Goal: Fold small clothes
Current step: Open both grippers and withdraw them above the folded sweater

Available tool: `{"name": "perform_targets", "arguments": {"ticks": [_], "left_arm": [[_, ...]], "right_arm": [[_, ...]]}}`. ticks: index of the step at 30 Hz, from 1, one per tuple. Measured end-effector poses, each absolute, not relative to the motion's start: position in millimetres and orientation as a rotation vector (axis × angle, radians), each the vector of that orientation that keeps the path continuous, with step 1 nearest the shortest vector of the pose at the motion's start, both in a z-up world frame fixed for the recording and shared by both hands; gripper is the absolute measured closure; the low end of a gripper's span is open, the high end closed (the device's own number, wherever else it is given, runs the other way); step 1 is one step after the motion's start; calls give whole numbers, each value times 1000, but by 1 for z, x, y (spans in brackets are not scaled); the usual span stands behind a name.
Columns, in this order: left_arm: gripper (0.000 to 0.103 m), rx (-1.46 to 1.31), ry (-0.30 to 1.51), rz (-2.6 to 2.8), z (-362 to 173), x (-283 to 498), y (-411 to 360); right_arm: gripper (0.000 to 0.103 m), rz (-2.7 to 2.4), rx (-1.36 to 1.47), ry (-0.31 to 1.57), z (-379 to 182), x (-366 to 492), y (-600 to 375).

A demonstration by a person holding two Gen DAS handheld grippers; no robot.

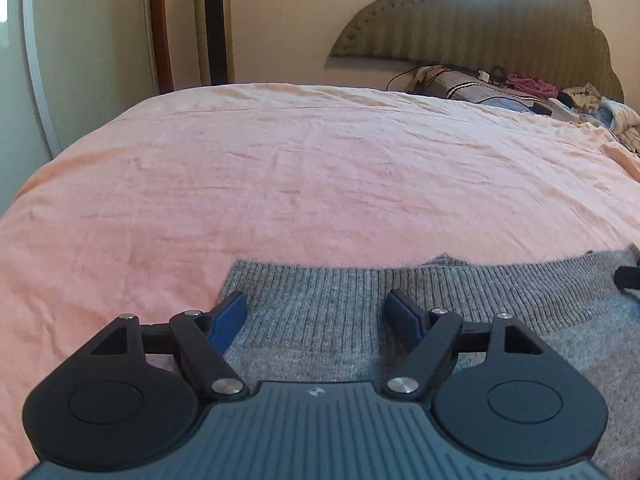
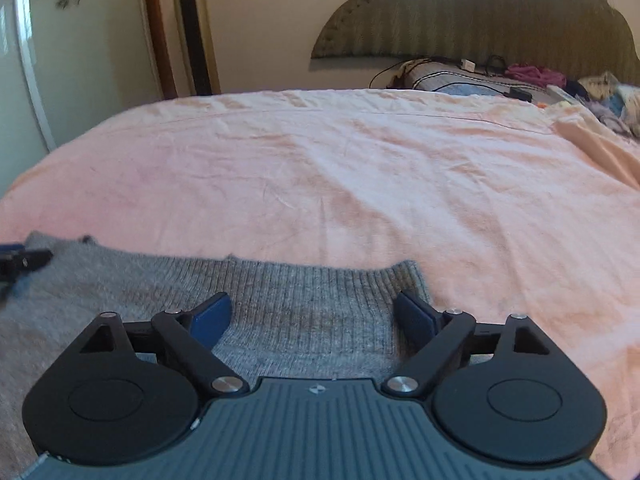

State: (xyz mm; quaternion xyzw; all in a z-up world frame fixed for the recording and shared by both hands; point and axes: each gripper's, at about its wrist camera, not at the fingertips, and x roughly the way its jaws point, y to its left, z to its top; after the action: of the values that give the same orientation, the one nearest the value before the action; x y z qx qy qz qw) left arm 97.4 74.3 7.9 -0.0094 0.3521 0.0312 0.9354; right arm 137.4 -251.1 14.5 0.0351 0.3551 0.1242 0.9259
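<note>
We've got both tongs, left (image 1: pixel 314 316) and right (image 2: pixel 314 318), spread wide and gripping nothing, over the sweater's (image 1: pixel 320 300) ribbed hem on the bed (image 1: pixel 320 168).

Ahead of me a wrinkled pink bedsheet (image 1: pixel 320 168) covers the bed, with a scalloped olive headboard (image 1: pixel 500 28) on the far wall. Jumbled clothes and cables (image 1: pixel 532 90) lie at its foot. A gold tower fan (image 1: pixel 213 20) stands beside a brown wooden frame (image 1: pixel 160 28).
</note>
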Motion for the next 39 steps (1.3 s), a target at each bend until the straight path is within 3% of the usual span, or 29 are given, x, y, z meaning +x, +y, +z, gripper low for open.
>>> {"name": "perform_targets", "arguments": {"ticks": [5,9,13,16,21,27,33,39], "left_arm": [[24,-23,717,69,7,96,73],[24,-25,717,69,6,96,73],[23,-26,717,68,7,97,74],[23,-25,717,70,7,97,74],[23,-41,707,110,16,87,78],[23,-450,632,210,39,-25,136],[23,-794,670,272,21,-155,162],[23,-910,680,172,13,-158,151]], "right_arm": [[7,199,-65,762,20,136,-229],[0,191,4,687,45,108,-224],[0,191,-107,745,21,97,-211],[0,222,52,708,14,96,-234],[0,217,17,709,12,95,-229],[0,215,26,701,12,91,-230],[0,219,35,699,14,90,-231],[0,222,43,696,14,90,-233]]}}
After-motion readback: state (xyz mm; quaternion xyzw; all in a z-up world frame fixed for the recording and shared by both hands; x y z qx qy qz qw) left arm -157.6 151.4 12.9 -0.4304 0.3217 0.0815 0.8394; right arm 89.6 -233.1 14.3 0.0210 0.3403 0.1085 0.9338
